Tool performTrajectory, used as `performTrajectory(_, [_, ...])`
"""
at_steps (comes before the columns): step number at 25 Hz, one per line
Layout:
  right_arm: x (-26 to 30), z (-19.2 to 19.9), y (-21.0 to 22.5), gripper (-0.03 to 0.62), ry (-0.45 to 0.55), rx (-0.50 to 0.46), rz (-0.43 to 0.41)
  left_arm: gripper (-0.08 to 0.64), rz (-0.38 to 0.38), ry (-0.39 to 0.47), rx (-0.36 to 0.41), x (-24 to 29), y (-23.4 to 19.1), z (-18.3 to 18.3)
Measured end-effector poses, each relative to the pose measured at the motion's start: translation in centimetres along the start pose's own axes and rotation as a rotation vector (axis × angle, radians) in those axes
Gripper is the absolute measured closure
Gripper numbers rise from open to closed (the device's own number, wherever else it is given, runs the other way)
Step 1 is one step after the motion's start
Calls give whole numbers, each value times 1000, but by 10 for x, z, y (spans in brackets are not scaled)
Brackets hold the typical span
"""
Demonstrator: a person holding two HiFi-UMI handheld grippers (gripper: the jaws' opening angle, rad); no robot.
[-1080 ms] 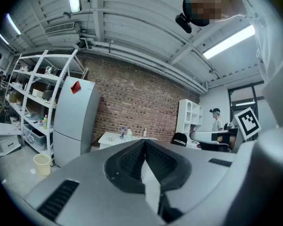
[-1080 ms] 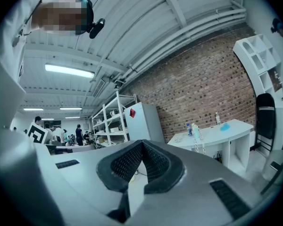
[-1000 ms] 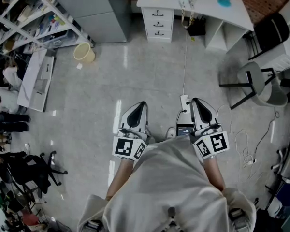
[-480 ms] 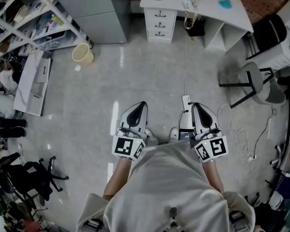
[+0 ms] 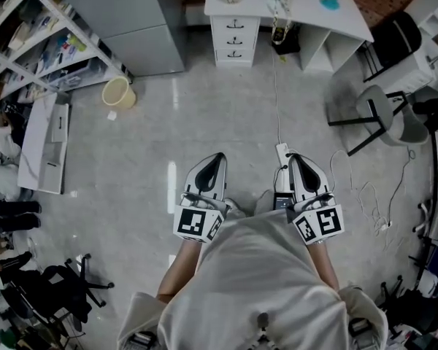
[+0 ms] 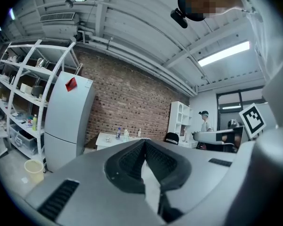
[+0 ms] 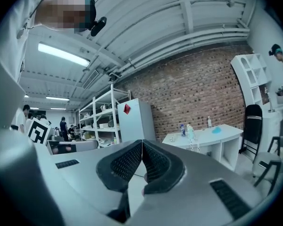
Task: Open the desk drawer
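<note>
A white desk (image 5: 298, 6) stands far ahead by the brick wall, with a stack of three shut drawers (image 5: 234, 41) at its left end. In the left gripper view the desk (image 6: 108, 139) shows small beyond the jaws, and the desk (image 7: 212, 135) also lies ahead in the right gripper view. My left gripper (image 5: 217, 157) and right gripper (image 5: 294, 154) are held side by side close to my body, pointing level toward the desk, well short of it. Both are shut with nothing between the pads. The left gripper (image 6: 144, 141) and right gripper (image 7: 142, 141) show tips touching.
A grey fridge (image 5: 135, 20) stands left of the desk, with white shelving (image 5: 36, 35) and a yellow bucket (image 5: 118, 92) further left. A stool (image 5: 383, 119) and black chair (image 5: 394, 39) sit at the right. A power strip (image 5: 282, 152) and cables lie on the floor.
The desk, bucket and shelving have slid down and left in the head view as I walk toward the desk. Both grippers stay shut in front of my body.
</note>
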State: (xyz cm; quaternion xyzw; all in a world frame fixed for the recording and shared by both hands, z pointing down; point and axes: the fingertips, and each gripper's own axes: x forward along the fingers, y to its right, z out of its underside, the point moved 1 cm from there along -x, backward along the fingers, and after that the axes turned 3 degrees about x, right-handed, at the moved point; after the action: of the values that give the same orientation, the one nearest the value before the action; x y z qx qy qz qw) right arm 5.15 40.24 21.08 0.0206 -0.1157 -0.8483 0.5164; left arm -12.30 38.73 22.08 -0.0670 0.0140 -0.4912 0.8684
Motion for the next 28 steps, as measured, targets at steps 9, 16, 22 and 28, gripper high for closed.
performTrajectory(9, [27, 11, 22, 565, -48, 11, 29, 554, -21, -34, -12, 31, -18, 12])
performTrajectory(16, [81, 5, 62, 565, -54, 19, -23, 554, -94, -59, -28, 72, -36, 16])
performTrajectory(22, [131, -16, 110, 565, -36, -4, -88, 554, -113, -53, 26, 136, -43, 0])
performTrajectory(28, [161, -29, 149, 565, -37, 20, -159, 554, -152, -49, 24, 184, -39, -7])
